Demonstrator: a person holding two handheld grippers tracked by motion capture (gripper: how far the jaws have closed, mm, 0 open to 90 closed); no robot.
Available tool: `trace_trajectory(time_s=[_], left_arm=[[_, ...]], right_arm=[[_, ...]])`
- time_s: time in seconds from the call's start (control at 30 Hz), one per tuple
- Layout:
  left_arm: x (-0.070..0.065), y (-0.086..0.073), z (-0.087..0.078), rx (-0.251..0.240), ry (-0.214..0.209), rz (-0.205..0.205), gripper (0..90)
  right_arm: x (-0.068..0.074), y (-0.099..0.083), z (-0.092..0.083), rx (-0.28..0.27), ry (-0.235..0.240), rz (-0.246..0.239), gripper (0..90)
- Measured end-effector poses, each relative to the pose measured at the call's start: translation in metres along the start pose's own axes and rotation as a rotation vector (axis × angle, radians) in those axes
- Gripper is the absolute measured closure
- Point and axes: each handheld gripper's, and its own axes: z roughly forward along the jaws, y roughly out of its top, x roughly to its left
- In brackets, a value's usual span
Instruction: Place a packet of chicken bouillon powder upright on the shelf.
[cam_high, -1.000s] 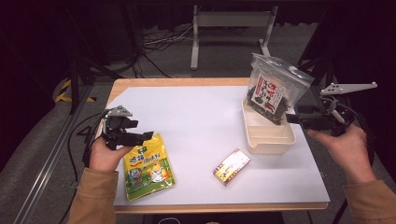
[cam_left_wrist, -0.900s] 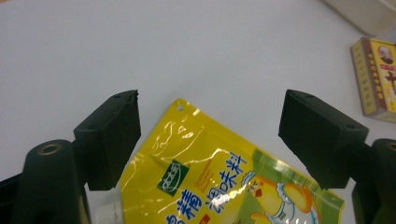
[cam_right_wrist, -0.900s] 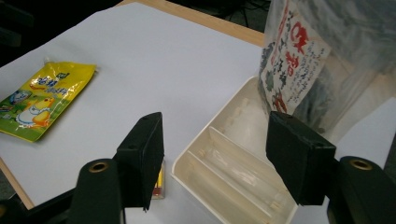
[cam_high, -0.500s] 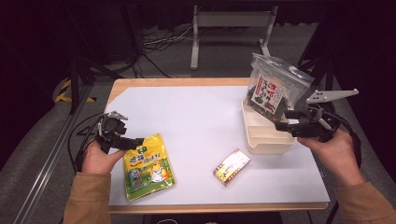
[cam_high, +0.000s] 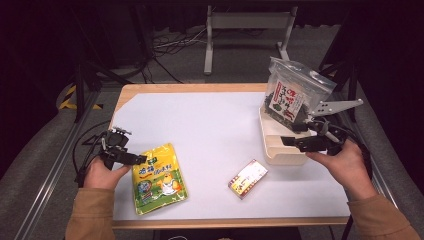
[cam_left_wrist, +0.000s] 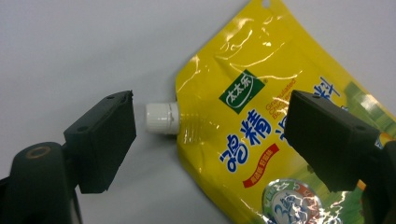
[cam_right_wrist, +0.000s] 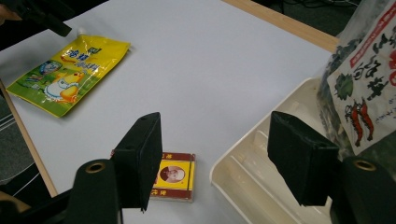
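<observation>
A small red and yellow box is lying flat on the white desk, near its front edge and just beside a cream tray. The tray is sitting at the desk's right side, and a clear bag of dark dried food with a red and white label is standing upright in its far end. Behind the desk, a grey metal stand is resting on the floor among black cables.
</observation>
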Motion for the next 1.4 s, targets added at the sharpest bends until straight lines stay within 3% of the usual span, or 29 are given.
trace_trajectory(time_s=[0.23,0.53,0.73,0.97,1.03,1.1,1.17,1.4], left_arm=[[0.003,-0.009,0.011,0.052,-0.045,-0.047,19.3],[0.008,-0.016,0.020,0.072,-0.109,-0.106,24.4],[0.012,-0.019,0.025,0.080,-0.120,-0.125,26.2],[0.011,-0.020,0.028,0.081,-0.161,-0.133,36.9],[0.009,-0.020,0.028,0.081,-0.126,-0.110,38.4],[0.007,-0.021,0.028,0.073,-0.120,-0.118,42.8],[0.006,-0.023,0.028,0.070,-0.087,-0.116,50.4],[0.007,-0.022,0.028,0.070,-0.065,-0.152,60.3]], right_arm=[[0.002,0.003,0.007,-0.001,0.020,-0.011,34.8],[0.004,0.002,0.011,-0.004,0.038,-0.018,34.4],[0.004,0.002,0.013,-0.003,0.045,-0.018,34.1],[0.004,0.001,0.015,0.001,0.049,-0.017,34.0],[0.005,0.001,0.016,0.002,0.051,-0.018,34.0],[0.005,0.001,0.017,0.003,0.054,-0.019,34.0],[0.006,0.000,0.018,0.007,0.055,-0.018,34.0],[0.006,-0.002,0.019,0.011,0.055,-0.011,34.0]])
